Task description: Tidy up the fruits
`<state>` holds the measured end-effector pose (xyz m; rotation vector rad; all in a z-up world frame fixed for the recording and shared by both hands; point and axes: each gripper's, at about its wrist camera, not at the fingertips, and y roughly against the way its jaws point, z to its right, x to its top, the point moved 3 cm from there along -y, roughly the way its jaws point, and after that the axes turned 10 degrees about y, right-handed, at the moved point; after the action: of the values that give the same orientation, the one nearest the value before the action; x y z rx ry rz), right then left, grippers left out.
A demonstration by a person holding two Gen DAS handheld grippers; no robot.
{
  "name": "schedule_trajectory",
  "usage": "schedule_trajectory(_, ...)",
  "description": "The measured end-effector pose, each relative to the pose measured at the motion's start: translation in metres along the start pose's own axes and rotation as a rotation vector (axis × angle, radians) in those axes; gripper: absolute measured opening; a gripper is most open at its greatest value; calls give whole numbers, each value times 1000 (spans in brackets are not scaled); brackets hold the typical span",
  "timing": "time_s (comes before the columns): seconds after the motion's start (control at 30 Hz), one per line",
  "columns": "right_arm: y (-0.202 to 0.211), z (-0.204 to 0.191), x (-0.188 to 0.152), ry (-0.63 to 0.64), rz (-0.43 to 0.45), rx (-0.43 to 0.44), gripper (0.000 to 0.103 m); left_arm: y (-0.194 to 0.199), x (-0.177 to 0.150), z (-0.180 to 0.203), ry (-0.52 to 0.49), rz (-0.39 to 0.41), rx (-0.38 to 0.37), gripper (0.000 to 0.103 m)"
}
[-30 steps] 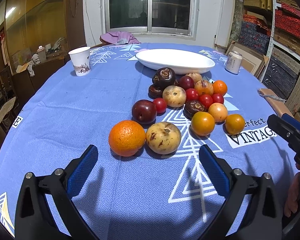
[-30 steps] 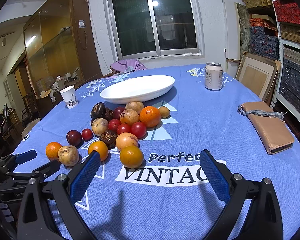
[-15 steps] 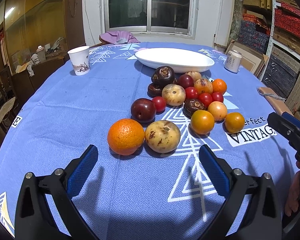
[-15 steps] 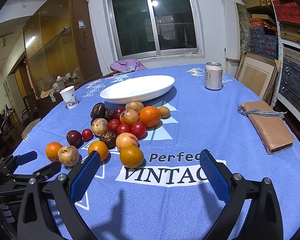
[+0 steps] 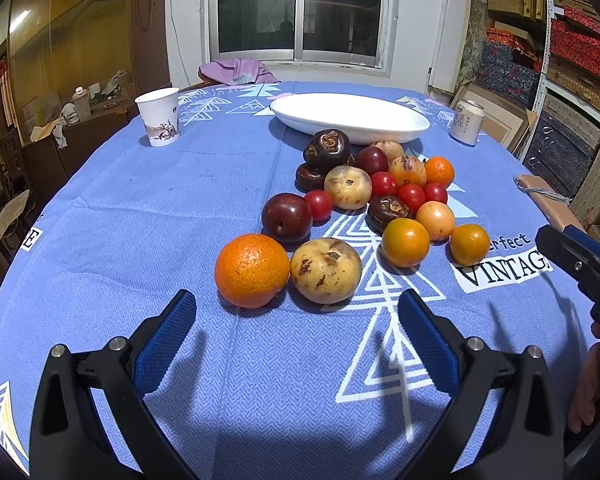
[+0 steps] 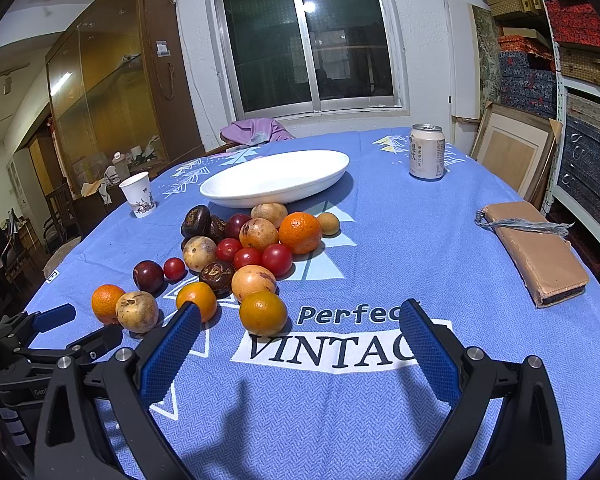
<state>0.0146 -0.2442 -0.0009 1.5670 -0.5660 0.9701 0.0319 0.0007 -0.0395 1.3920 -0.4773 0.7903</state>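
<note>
Several fruits lie in a loose pile on the blue tablecloth in front of an empty white oval dish (image 5: 350,117) (image 6: 276,178). Nearest my left gripper (image 5: 298,326) are a large orange (image 5: 251,270) and a spotted yellow fruit (image 5: 326,270), with a dark plum (image 5: 287,217) behind them. The left gripper is open and empty, just short of these two. My right gripper (image 6: 300,336) is open and empty, just behind a small orange fruit (image 6: 263,313). The left gripper also shows in the right wrist view (image 6: 56,332).
A paper cup (image 5: 159,116) stands at the far left. A drink can (image 6: 427,152) stands at the far right. A brown wallet-like case (image 6: 534,250) lies near the table's right edge. Shelves and frames stand beyond the right side.
My left gripper has crept slightly forward toward the orange and the yellow fruit. The right gripper has barely moved. No fruit has moved.
</note>
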Motion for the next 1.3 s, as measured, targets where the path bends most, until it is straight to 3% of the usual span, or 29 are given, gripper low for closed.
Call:
schedule_trajectory(1.03, 0, 1, 0, -1, 0, -2, 100, -1, -4, -1, 7, -8, -5, 99)
schedule_trajectory(1.17, -1, -2, -3, -2, 4, 9, 100, -8, -4, -9, 23, -76, -50, 99)
schedule_trajectory(1.3, -5, -4, -5, -6, -2, 86, 100, -21, -6, -24, 24, -174, -93, 99)
